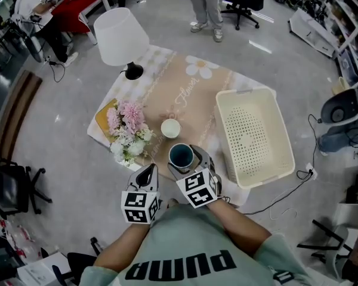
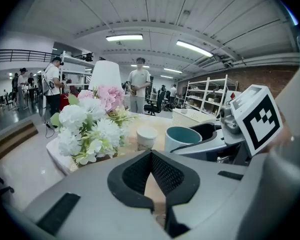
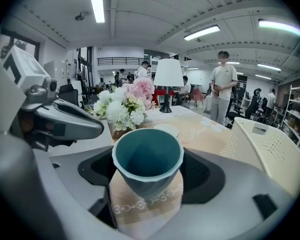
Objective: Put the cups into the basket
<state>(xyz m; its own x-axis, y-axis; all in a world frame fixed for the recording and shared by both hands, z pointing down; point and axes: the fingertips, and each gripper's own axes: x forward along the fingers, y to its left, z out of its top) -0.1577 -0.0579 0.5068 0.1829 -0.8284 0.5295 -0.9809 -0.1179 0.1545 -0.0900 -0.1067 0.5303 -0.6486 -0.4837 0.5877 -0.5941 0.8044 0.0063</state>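
A teal cup (image 1: 181,155) stands at the near edge of the table, and my right gripper (image 1: 182,158) is shut on it, one jaw on each side. In the right gripper view the teal cup (image 3: 147,164) fills the gap of the right gripper (image 3: 147,179), above the patterned cloth. A smaller white cup (image 1: 170,127) stands just beyond it, untouched. The cream perforated basket (image 1: 250,136) lies empty to the right. My left gripper (image 1: 148,171) hovers at the table's near edge, left of the teal cup, shut with nothing held.
A bunch of pink and white flowers (image 1: 128,131) sits left of the cups, with a white lamp (image 1: 120,36) at the far left corner. A person (image 1: 206,5) stands beyond the table. A cable (image 1: 286,189) trails on the floor by the basket.
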